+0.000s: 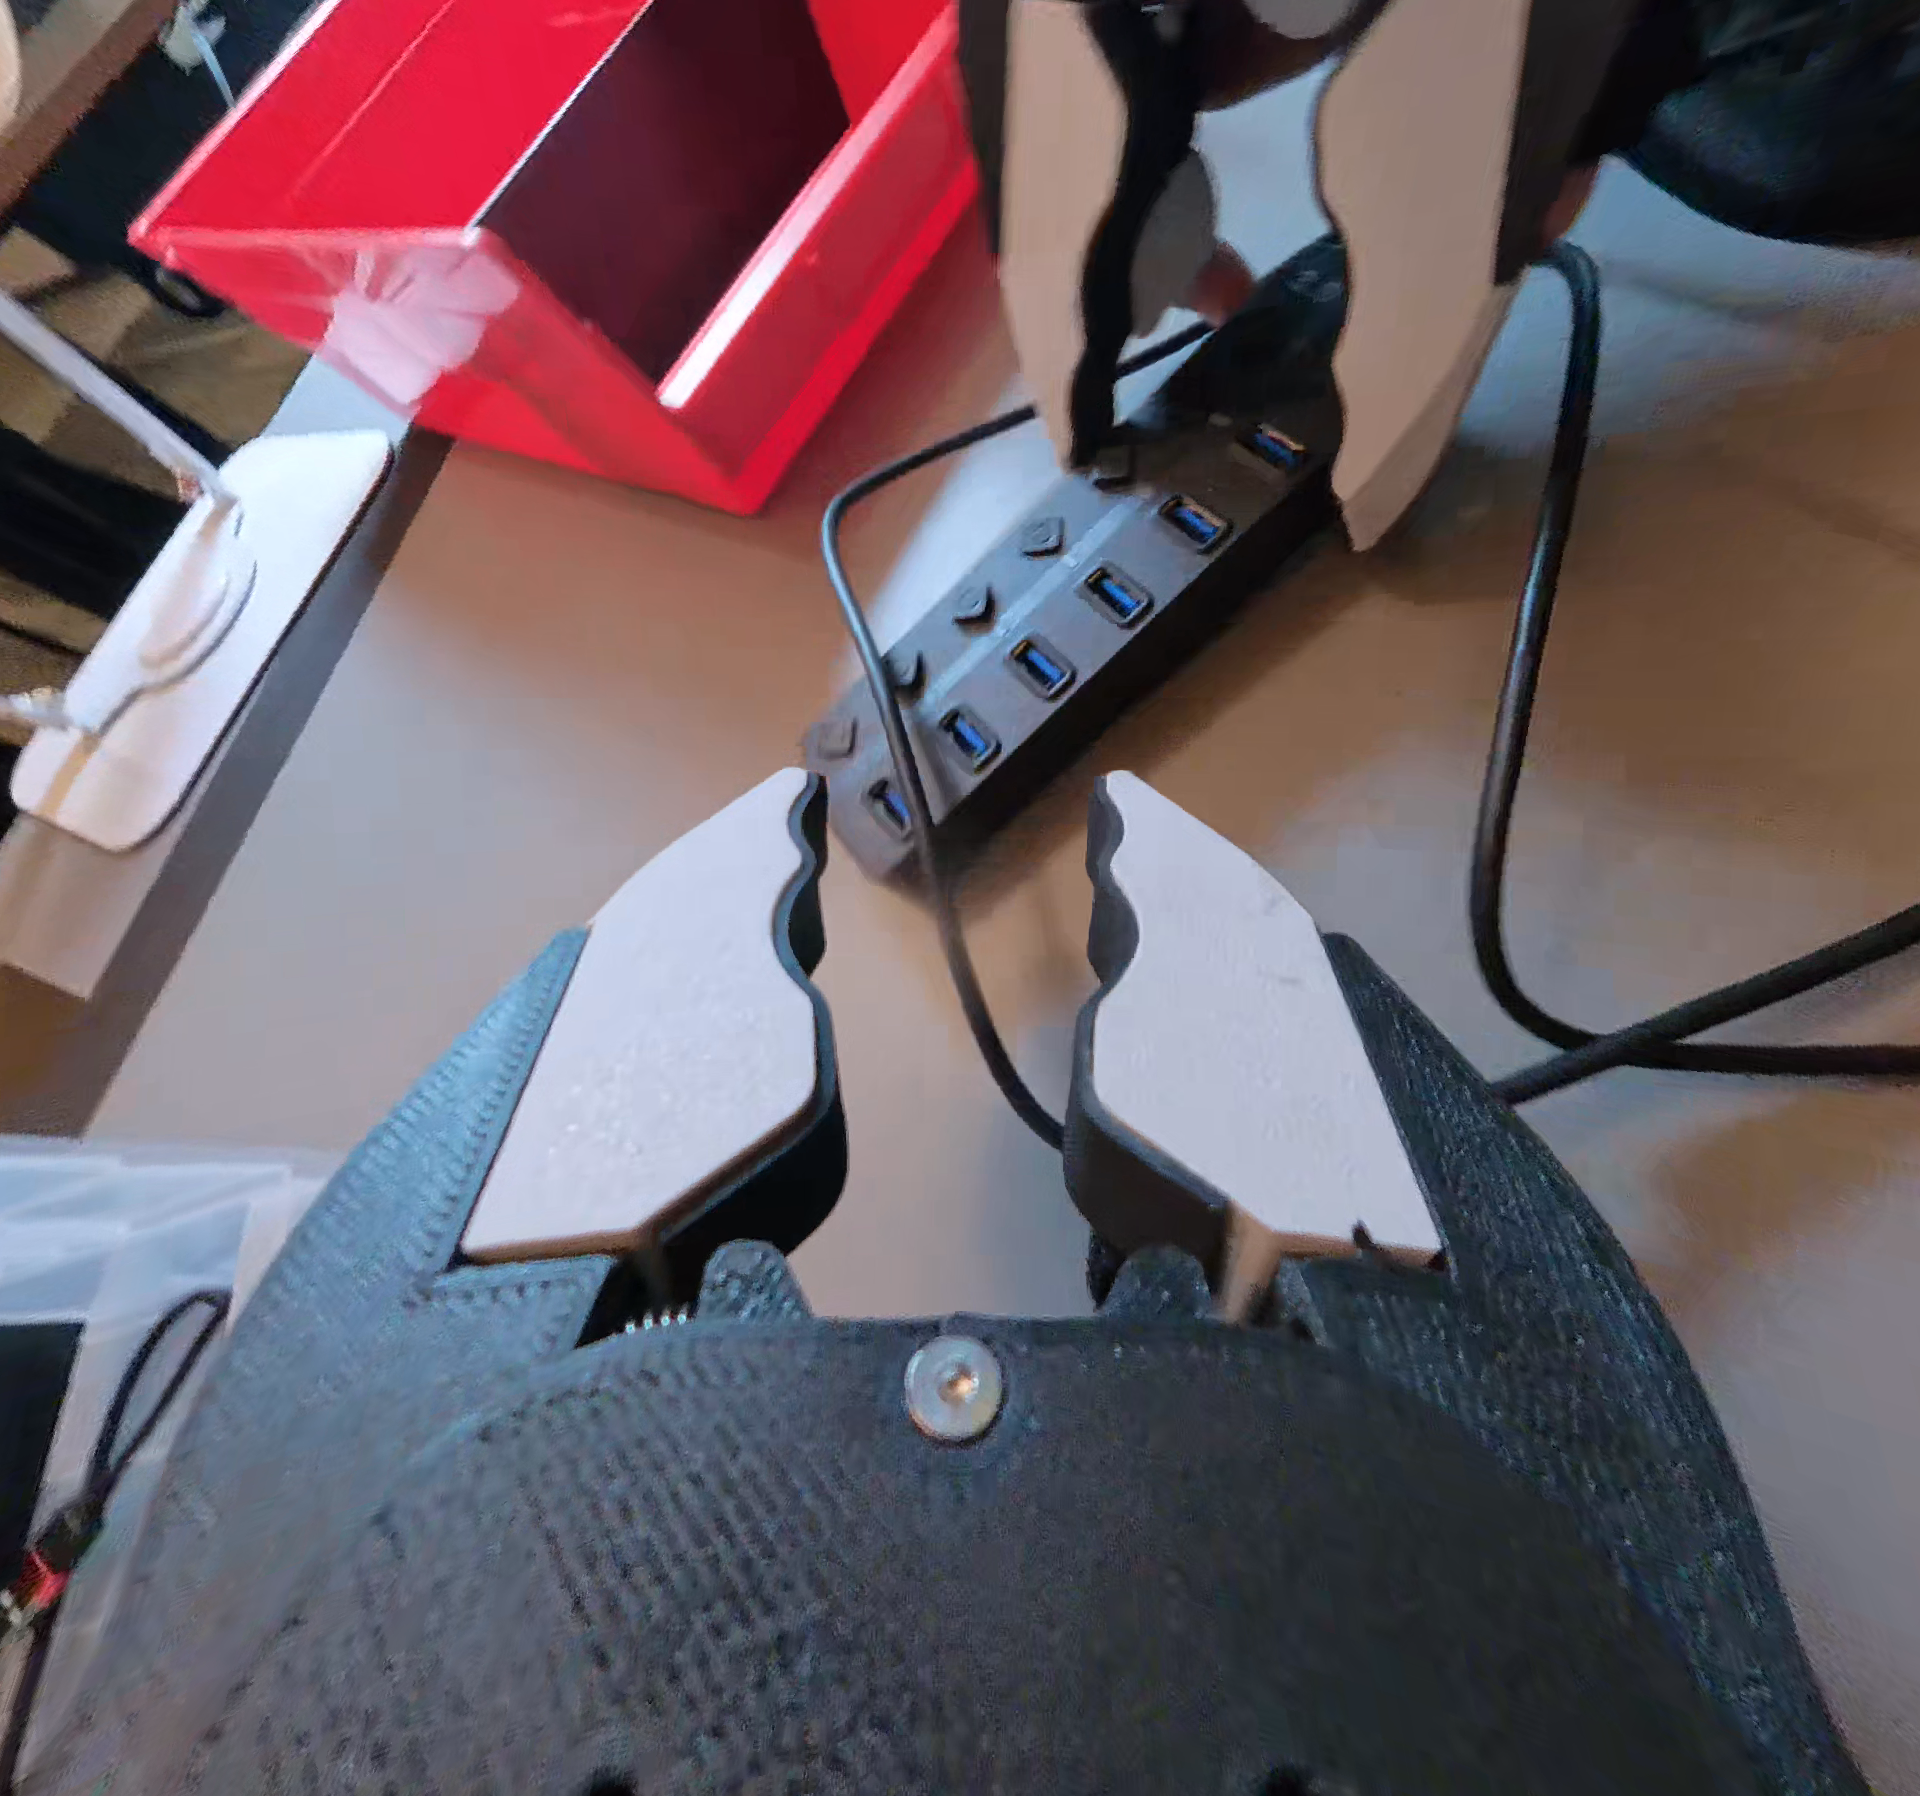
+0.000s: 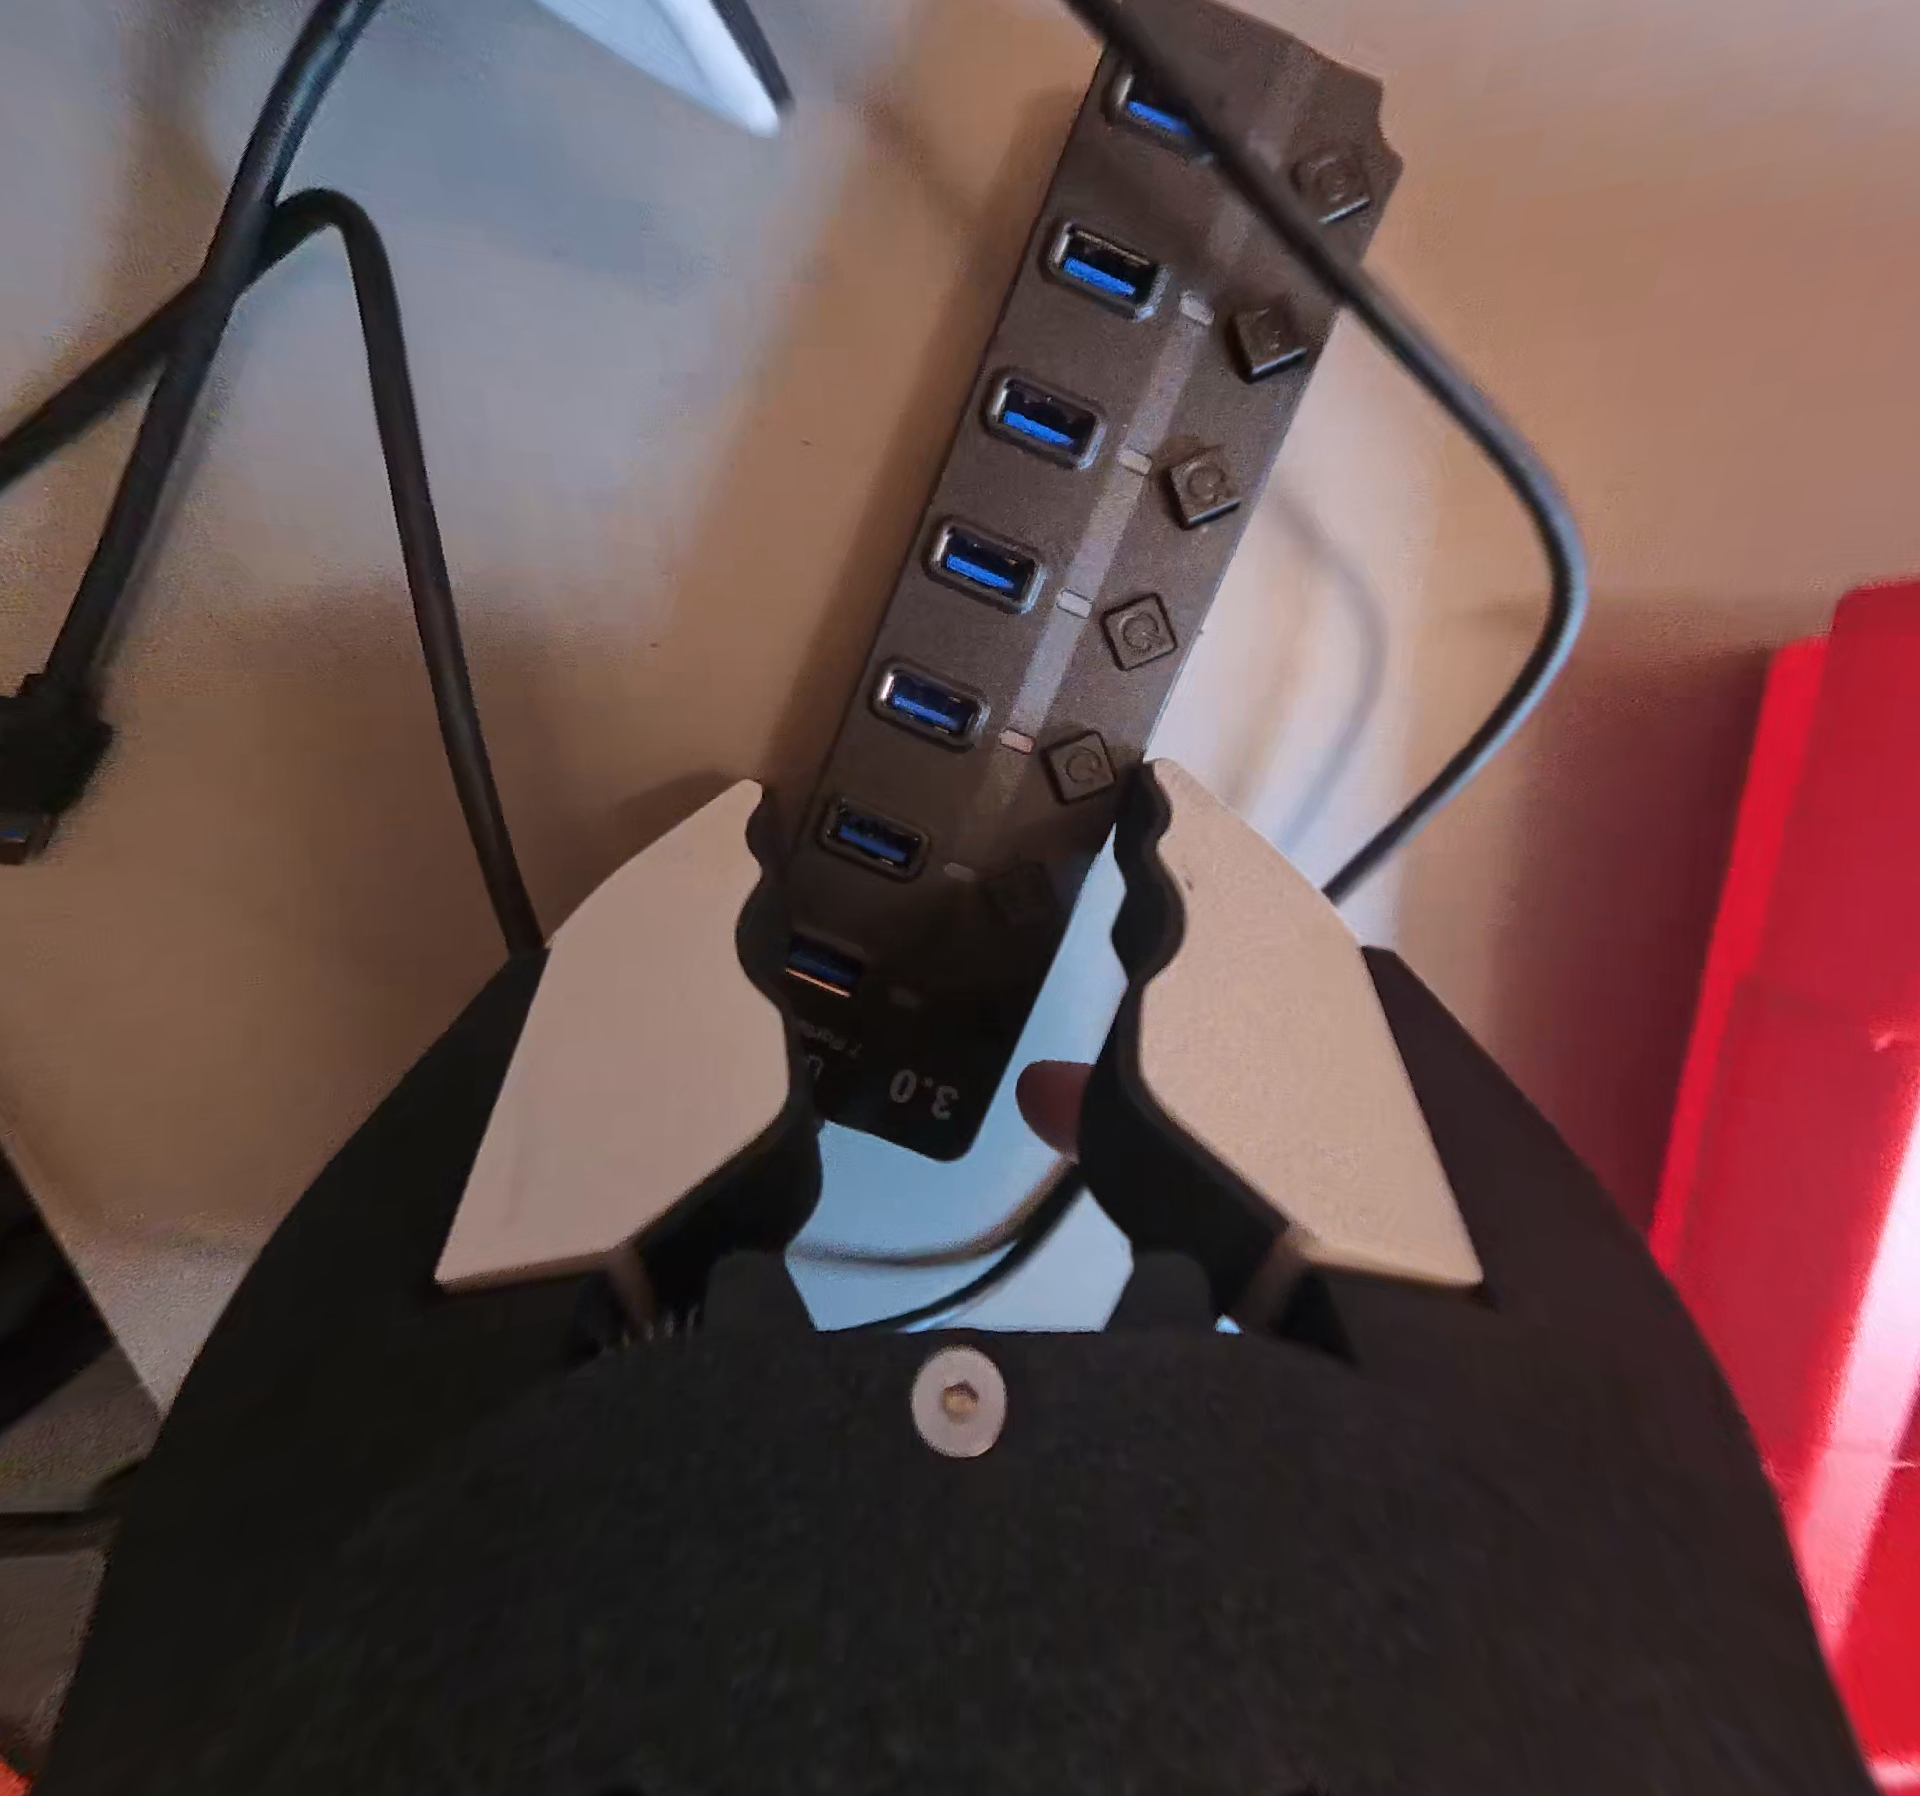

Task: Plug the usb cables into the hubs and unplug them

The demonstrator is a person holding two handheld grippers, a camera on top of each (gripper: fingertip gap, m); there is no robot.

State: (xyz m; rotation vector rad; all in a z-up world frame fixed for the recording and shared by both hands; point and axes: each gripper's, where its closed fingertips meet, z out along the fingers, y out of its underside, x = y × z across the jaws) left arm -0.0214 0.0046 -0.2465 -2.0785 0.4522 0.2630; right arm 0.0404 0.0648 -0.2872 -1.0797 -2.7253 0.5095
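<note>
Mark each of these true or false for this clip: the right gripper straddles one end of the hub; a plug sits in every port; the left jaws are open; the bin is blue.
1. The right gripper straddles one end of the hub. True.
2. A plug sits in every port. False: the blue ports in view are empty.
3. The left gripper has its jaws open, holding nothing. True.
4. The bin is blue. False: it is red.
5. A thin cable crosses the hub's near end. True.
</note>
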